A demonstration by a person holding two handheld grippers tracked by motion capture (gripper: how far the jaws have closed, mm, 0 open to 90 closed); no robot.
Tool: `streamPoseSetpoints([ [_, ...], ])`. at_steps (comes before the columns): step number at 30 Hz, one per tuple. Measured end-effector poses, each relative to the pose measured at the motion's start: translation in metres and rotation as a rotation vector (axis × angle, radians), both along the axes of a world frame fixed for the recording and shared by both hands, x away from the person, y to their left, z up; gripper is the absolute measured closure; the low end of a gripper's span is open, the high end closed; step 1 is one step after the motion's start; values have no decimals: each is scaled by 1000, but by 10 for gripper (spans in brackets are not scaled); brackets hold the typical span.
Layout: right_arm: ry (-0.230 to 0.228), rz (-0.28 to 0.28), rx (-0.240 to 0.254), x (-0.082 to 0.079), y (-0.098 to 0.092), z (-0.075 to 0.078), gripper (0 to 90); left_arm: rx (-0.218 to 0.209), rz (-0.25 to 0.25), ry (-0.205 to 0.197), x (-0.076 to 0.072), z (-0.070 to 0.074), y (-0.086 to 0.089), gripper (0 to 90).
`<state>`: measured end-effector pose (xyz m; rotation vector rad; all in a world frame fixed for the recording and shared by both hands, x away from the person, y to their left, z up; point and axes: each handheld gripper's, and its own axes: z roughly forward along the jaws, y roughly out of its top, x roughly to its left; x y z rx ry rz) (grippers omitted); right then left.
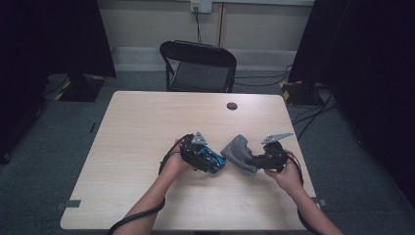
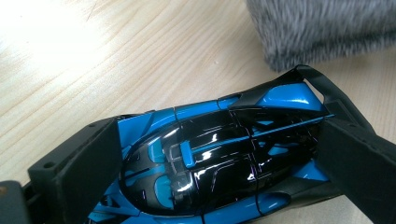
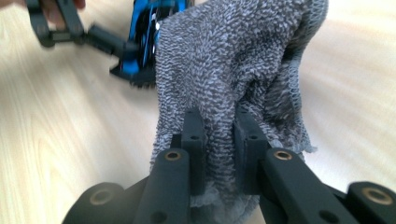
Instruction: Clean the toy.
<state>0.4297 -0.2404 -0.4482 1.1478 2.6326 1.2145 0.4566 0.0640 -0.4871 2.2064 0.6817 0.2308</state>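
Note:
A glossy blue and black toy car (image 2: 219, 158) lies on its side between the jaws of my left gripper (image 2: 219, 158), which is shut on it just above the wooden table (image 1: 147, 122). In the high view that car (image 1: 213, 159) sits near the table's middle front, held by my left gripper (image 1: 211, 160). My right gripper (image 3: 220, 140) is shut on a grey terry cloth (image 3: 233, 65), which bunches up ahead of the jaws. From above, the cloth (image 1: 237, 152) hangs in the right gripper (image 1: 248, 160) right beside the car, close to touching it.
A black folding chair (image 1: 199, 66) stands behind the table's far edge. A small dark round disc (image 1: 232, 105) lies on the far right part of the tabletop. Black curtains flank both sides, and cables run over the floor at the right.

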Motion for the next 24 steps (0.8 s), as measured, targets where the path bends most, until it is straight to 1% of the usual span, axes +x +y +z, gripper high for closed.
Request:
streamPoseSetpoints([
  [3,-19,-23,7,10,5,5,780,-3,1,-1,0,0,0,5],
  [5,-29,-28,8,17,10,8,781,-6,4,-3,-1,-1,0,5],
  [8,-42,-43,-5,31,21,9,780,-6,2,-2,-1,-1,0,5],
  [10,-43,-48,-9,38,28,9,780,-5,2,-3,-1,-1,1,5],
  [12,-56,-51,-32,46,37,7,780,-13,1,-7,-1,-1,1,5],
  [17,-61,-66,-56,66,56,1,780,-16,-1,-9,-1,-2,1,5],
  [20,-53,-86,-38,76,67,-2,779,-17,-2,-11,-1,-2,2,5],
  [24,-67,-78,-45,81,83,-6,776,-22,-2,-13,-1,-2,2,5],
])
